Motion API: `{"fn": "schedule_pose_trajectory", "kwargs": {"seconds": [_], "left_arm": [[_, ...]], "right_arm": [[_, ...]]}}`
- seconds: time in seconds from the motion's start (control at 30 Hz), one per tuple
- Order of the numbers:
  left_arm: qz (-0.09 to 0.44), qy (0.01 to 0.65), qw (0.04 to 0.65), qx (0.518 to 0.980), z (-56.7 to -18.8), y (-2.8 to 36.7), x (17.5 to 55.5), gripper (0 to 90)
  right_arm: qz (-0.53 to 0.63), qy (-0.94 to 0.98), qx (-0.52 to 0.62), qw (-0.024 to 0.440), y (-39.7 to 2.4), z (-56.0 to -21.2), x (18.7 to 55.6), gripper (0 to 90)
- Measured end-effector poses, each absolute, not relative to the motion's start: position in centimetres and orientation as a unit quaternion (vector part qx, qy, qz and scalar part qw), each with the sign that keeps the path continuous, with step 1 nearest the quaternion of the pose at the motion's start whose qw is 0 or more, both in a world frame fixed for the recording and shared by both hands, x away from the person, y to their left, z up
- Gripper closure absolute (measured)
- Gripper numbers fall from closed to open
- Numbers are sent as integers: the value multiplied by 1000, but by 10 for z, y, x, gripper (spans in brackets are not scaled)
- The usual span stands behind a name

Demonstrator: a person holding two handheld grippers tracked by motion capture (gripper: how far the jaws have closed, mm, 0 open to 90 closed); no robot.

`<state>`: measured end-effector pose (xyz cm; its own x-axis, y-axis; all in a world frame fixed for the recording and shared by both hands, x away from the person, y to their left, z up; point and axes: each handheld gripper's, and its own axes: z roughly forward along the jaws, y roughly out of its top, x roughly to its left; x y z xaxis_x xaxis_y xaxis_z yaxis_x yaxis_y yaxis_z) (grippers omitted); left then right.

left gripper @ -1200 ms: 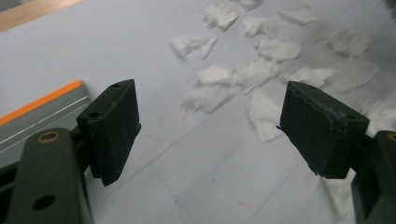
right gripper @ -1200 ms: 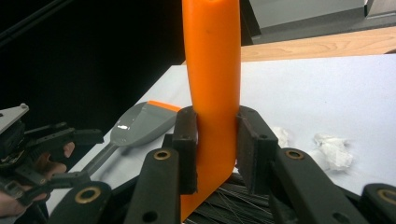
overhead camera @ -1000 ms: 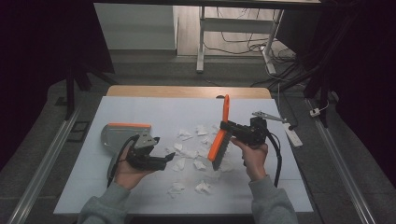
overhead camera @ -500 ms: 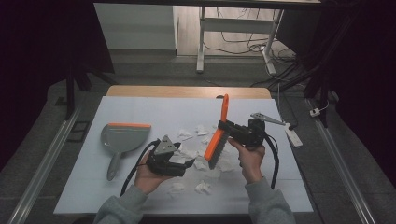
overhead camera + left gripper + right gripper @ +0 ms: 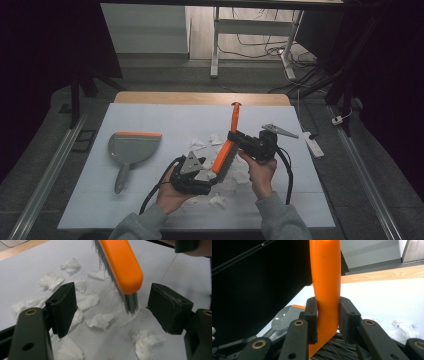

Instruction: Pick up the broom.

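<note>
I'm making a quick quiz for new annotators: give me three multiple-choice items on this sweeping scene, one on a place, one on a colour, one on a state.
1. Where does the dustpan lie?
A. On the table's left part
B. Under the brush
C. On the floor

2. What colour is the brush back?
A. Blue
B. Orange
C. Green

3. How is the right hand-held gripper?
A. Open over paper
B. Shut on the dustpan
C. Shut on the brush

Answers: 1 A, it lies left of the paper scraps. 2 B, orange in the high view. 3 C, both pads clamp the brush handle in the right gripper view.
</note>
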<state>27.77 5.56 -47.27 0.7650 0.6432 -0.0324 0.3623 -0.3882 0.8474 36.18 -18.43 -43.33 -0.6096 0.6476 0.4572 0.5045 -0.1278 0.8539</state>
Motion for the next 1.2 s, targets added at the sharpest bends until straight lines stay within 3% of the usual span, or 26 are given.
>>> {"fn": "schedule_pose_trajectory", "kwargs": {"seconds": [0.4, 0.57, 0.67, 1.2], "left_arm": [[175, 333, 472, 798, -489, 41, 285, 402], [171, 352, 490, 779, -495, 47, 290, 571], [167, 360, 494, 773, -497, 51, 292, 739], [150, 350, 477, 792, -489, 68, 299, 786]], "right_arm": [[616, 640, 454, 65, -168, -445, 353, 703], [622, 629, 462, 60, -162, -448, 349, 702], [625, 627, 461, 62, -161, -448, 347, 702], [615, 655, 433, 70, -157, -444, 348, 665]]}}
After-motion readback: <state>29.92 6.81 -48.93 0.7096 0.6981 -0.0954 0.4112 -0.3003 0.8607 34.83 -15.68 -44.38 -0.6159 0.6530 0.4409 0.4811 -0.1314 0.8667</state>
